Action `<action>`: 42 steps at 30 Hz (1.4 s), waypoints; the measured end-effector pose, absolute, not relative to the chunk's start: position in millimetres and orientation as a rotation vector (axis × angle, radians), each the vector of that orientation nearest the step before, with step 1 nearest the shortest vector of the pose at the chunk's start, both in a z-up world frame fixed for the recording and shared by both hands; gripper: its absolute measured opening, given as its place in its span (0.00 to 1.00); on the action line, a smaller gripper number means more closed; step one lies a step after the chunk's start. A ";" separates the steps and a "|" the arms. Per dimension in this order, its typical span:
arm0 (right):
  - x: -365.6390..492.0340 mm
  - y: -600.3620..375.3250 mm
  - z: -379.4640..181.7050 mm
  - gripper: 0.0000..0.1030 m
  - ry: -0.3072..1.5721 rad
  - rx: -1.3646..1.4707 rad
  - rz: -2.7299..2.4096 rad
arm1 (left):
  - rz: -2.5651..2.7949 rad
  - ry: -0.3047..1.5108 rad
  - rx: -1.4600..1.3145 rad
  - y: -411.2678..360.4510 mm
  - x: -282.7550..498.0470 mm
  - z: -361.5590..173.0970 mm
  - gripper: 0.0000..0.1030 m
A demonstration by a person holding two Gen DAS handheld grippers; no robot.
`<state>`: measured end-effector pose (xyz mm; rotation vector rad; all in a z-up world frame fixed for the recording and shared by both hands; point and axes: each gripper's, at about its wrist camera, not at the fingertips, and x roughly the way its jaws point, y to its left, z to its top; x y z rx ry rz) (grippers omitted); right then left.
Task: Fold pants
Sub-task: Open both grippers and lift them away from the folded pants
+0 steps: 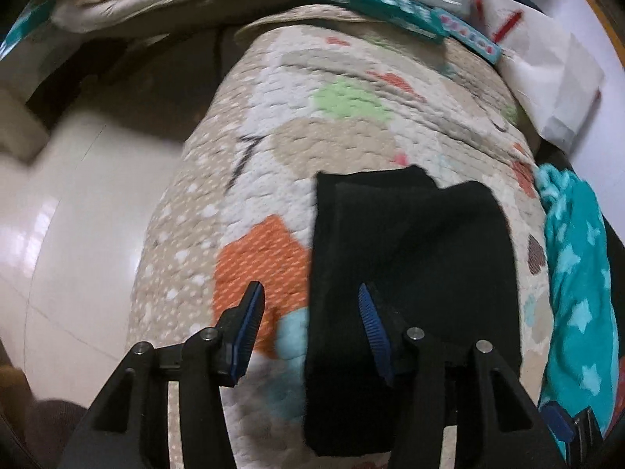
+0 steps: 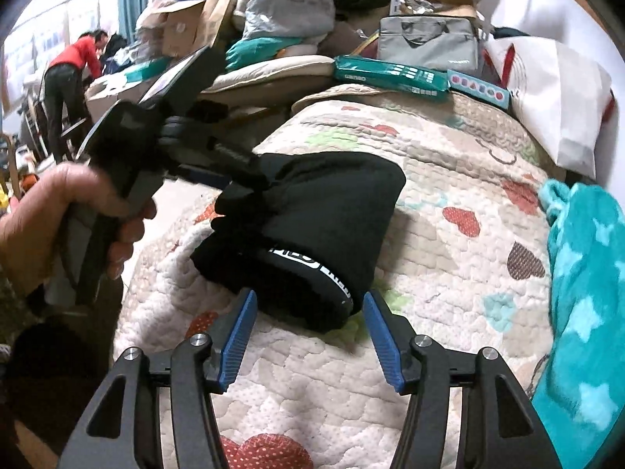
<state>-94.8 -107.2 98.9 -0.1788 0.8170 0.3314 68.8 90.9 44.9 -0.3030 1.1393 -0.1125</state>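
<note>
My left tool [image 1: 308, 312] hangs released over the bed, its two blue ribbed pads spread wide; one pad [image 1: 248, 336] sits over the quilt and the other over the near edge of the pants [image 1: 410, 273]. My right tool [image 2: 310, 326] is likewise released, two blue ridged pads apart, with the waistband end of the pants [image 2: 312, 230] just beyond them and nothing between them.

The pants are one soft, matte black bundle, folded into a thick, roughly rectangular packet with layered edges. From the right wrist view, a black elastic waistband with white lettering [image 2: 312, 265] curves across the near end. They lie on the quilt [image 1: 273, 156], near its middle.

The quilt is puckered, stitched cotton in cream and beige, patched with an orange hexagon [image 1: 258, 269], a green blob and several red hearts. At its right edge lies one fluffy teal blanket [image 2: 586, 293] with pale star shapes. At the far end sit one long teal box [image 2: 390, 74], one smaller pale-blue box [image 2: 478, 92], one grey fabric bag [image 2: 429, 43] and one white paper bag [image 2: 554, 97]. My left hand [image 2: 66, 219] grips the left tool's handle in the right wrist view.
</note>
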 end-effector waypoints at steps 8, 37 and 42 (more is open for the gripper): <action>-93.1 -125.7 114.2 0.66 0.794 -0.095 0.305 | -0.092 1.105 -0.434 115.8 58.7 51.7 0.48; -80.3 -138.3 137.1 0.73 0.788 0.007 0.242 | 0.010 0.515 0.043 28.2 -60.5 173.1 0.98; -82.4 -139.6 139.9 0.73 0.777 0.008 0.237 | -0.011 0.583 -0.004 31.9 -56.7 166.6 0.98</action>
